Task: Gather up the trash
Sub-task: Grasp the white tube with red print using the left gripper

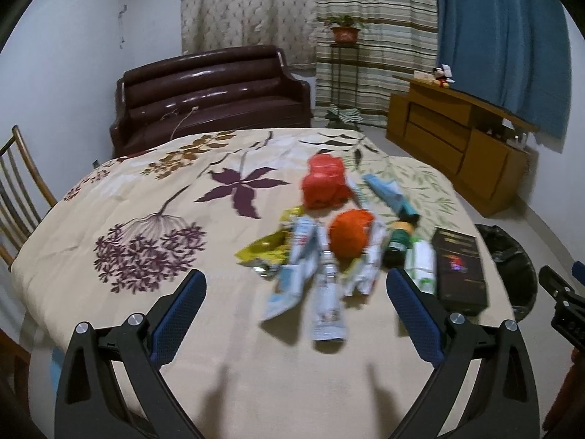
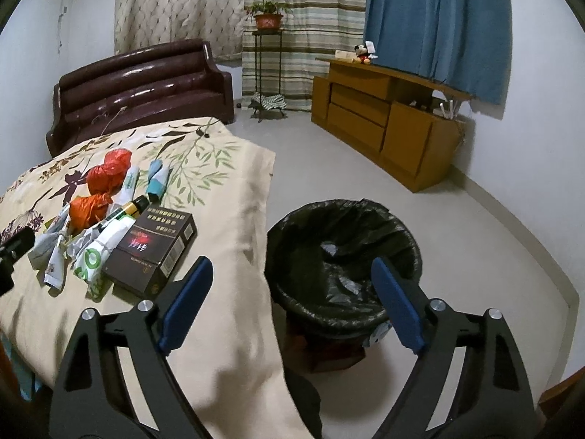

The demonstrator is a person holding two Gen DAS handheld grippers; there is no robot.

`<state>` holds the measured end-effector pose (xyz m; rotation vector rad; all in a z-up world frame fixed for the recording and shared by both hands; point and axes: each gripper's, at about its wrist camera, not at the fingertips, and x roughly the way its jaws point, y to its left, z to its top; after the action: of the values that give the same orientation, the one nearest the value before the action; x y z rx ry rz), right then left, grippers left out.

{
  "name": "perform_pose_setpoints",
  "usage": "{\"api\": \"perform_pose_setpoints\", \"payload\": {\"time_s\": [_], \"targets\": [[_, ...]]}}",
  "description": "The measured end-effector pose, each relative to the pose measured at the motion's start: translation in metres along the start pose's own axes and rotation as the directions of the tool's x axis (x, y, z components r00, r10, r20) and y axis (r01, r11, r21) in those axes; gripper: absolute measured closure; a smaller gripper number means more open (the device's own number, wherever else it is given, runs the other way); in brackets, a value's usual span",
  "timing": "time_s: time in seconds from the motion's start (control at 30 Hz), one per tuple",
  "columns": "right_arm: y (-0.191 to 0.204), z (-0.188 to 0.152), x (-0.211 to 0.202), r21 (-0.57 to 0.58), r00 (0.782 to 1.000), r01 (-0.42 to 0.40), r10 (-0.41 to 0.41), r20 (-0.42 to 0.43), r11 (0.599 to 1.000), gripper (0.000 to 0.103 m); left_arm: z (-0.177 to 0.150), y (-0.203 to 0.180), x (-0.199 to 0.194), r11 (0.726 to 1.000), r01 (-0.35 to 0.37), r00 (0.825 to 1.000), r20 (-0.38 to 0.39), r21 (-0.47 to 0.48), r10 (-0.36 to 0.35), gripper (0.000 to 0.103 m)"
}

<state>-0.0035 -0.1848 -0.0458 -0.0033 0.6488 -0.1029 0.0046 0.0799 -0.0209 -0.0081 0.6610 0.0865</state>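
Pick-up step being started, judged. Left hand-held gripper (image 1: pixel 296 292) being held spread wide, empty, over trash pile (image 1: pixel 329 248) on bed (image 1: pixel 128 190). Right hand-held gripper (image 2: pixel 292 292) likewise released, empty, above lined bin (image 2: pixel 343 267) beside bed. Next: one wrapper needing to be straddled, pinched, carried to bin.

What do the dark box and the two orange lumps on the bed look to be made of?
Dark box: likely glossy printed cardboard, with crisp edges and a barcode. Orange lumps: probably thin crumpled plastic bags, translucent and creased, though blur leaves it open.
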Motion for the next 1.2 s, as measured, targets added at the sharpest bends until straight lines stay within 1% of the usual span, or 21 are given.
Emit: {"api": "perform_pose_setpoints", "payload": {"time_s": [0.23, 0.47, 0.53, 0.57, 0.63, 0.87, 0.93, 1.03, 1.1, 1.13, 1.2], "targets": [[0.014, 0.003, 0.006, -0.010, 1.000, -0.020, 0.020, -0.007, 1.000, 0.017, 0.004, 0.019, 0.009, 1.000, -0.021, 1.000, -0.010, -0.010, 0.021, 0.007], [0.028, 0.008, 0.009, -0.020, 0.999, -0.041, 0.041, -0.010, 0.999, 0.017, 0.002, 0.022, 0.013, 1.000, -0.016, 1.000, -0.013, 0.019, 0.017, 0.010], [0.030, 0.008, 0.011, -0.023, 0.999, -0.047, 0.047, -0.014, 0.999, 0.017, 0.000, 0.020, 0.014, 1.000, -0.008, 1.000, -0.020, 0.030, 0.009, 0.019], [0.032, 0.008, 0.012, -0.023, 0.999, -0.049, 0.048, -0.015, 0.999, 0.017, -0.002, 0.019, 0.015, 0.999, -0.005, 1.000, -0.027, 0.037, 0.006, 0.030], [0.033, 0.008, 0.013, -0.025, 0.999, -0.052, 0.051, -0.019, 0.998, 0.017, -0.004, 0.018, 0.019, 0.999, 0.020, 0.999, -0.049, 0.041, -0.018, 0.032], [0.032, 0.005, 0.017, -0.018, 0.998, -0.054, 0.053, -0.028, 0.998, 0.017, -0.006, 0.012, 0.026, 0.997, 0.021, 0.999, -0.051, 0.069, -0.017, 0.035], [0.032, 0.005, 0.018, -0.018, 0.998, -0.055, 0.055, -0.030, 0.998, 0.017, -0.007, 0.010, 0.029, 0.996, 0.029, 0.998, -0.058, 0.081, -0.024, 0.039], [0.033, 0.004, 0.018, -0.018, 0.998, -0.059, 0.058, -0.033, 0.998, 0.017, -0.009, 0.008, 0.035, 0.994, 0.071, 0.994, -0.088, 0.081, -0.064, 0.051], [0.034, 0.004, 0.019, -0.020, 0.998, -0.059, 0.058, -0.033, 0.998, 0.017, -0.010, 0.008, 0.040, 0.992, 0.103, 0.990, -0.109, 0.079, -0.094, 0.066], [0.034, 0.004, 0.019, -0.020, 0.998, -0.059, 0.058, -0.033, 0.998, 0.017, -0.011, 0.007, 0.042, 0.991, 0.110, 0.988, -0.116, 0.077, -0.101, 0.070], [0.034, 0.004, 0.019, -0.020, 0.998, -0.059, 0.058, -0.032, 0.998, 0.017, -0.013, 0.007, 0.045, 0.990, 0.117, 0.986, -0.128, 0.073, -0.107, 0.081]]}}
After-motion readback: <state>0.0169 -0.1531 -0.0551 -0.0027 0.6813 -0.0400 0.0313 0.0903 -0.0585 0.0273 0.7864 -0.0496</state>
